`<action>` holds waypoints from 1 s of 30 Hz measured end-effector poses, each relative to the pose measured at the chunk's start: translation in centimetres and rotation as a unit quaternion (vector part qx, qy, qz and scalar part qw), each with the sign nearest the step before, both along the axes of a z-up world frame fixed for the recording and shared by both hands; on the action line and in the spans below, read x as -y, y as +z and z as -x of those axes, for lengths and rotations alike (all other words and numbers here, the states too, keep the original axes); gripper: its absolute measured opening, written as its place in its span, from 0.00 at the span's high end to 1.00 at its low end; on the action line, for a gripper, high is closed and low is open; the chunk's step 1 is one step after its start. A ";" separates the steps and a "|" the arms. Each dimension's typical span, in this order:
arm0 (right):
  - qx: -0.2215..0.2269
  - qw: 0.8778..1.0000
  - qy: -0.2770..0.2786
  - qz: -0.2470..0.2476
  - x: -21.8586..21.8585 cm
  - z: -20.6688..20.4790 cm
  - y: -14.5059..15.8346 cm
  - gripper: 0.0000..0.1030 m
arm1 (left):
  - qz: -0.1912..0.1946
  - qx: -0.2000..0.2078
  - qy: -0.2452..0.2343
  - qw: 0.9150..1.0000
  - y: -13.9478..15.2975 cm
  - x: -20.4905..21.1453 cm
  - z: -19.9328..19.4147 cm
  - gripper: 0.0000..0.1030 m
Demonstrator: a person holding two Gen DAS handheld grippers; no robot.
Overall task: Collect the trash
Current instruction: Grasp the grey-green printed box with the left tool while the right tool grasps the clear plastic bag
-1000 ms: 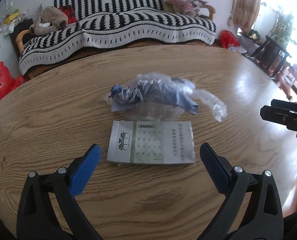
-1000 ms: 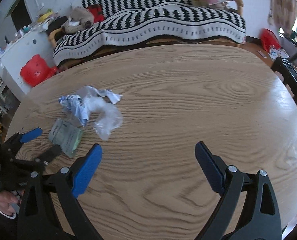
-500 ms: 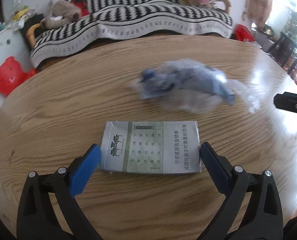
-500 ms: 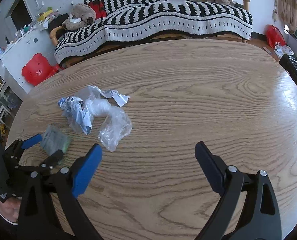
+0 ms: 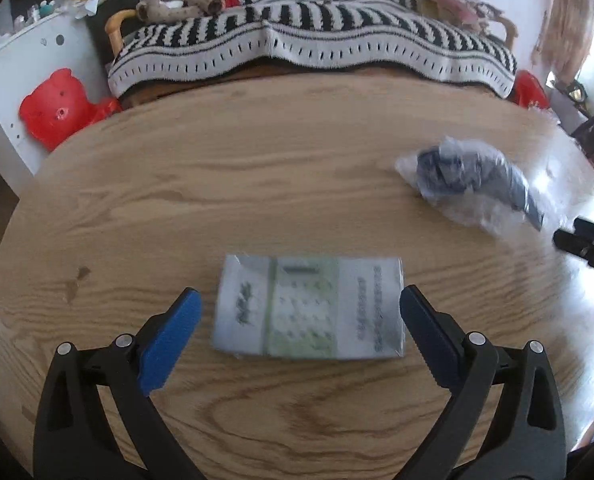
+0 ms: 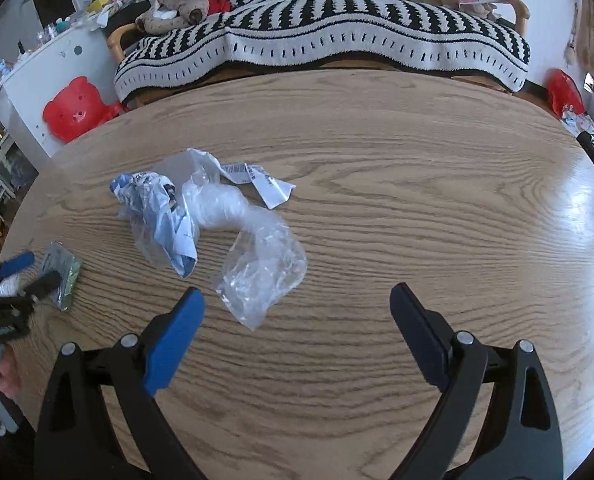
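A flat silver-and-green packet (image 5: 311, 307) lies on the round wooden table (image 5: 257, 184). My left gripper (image 5: 301, 328) is open, its blue fingers on either side of the packet, which sits between them. A crumpled clear plastic bag with blue-and-white paper (image 5: 473, 182) lies to the right. In the right wrist view the bag (image 6: 217, 224) lies just ahead and left of my open, empty right gripper (image 6: 297, 320). The packet (image 6: 63, 276) and the left gripper (image 6: 25, 276) show at the far left.
A sofa with a black-and-white striped blanket (image 6: 321, 40) stands beyond the table's far edge. A red bear-shaped stool (image 6: 75, 108) and a white cabinet (image 6: 37, 80) stand at the left. The right gripper's tip (image 5: 585, 240) shows at the left wrist view's right edge.
My left gripper has moved forward and left until its fingers flank the packet; the bag has shifted right in its view. My right gripper has come closer to the plastic bag.
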State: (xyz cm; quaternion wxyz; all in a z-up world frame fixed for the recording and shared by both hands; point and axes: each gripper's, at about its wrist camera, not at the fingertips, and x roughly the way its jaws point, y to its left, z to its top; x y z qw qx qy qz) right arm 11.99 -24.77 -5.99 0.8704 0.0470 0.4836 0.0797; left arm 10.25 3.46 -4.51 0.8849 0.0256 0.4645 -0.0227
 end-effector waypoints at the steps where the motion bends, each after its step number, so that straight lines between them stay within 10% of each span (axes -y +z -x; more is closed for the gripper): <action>1: -0.001 1.000 0.000 0.000 0.0 0.0 -0.1 0.12 | 0.004 0.003 -0.001 1.000 0.3 -0.4 -0.1 0.06; 8: 0.001 1.000 0.013 0.001 -0.2 0.3 -0.1 0.12 | -0.017 0.001 -0.132 0.991 0.6 -2.6 0.3 0.06; 17: 0.003 1.000 0.022 0.003 -0.4 0.8 0.3 0.12 | -0.058 -0.017 -0.179 0.982 -2.1 -3.0 1.6 0.06; 30: -0.004 1.000 0.027 0.003 -1.1 0.0 -0.2 0.12 | -0.067 0.011 -0.132 0.989 -2.3 2.3 -3.0 0.06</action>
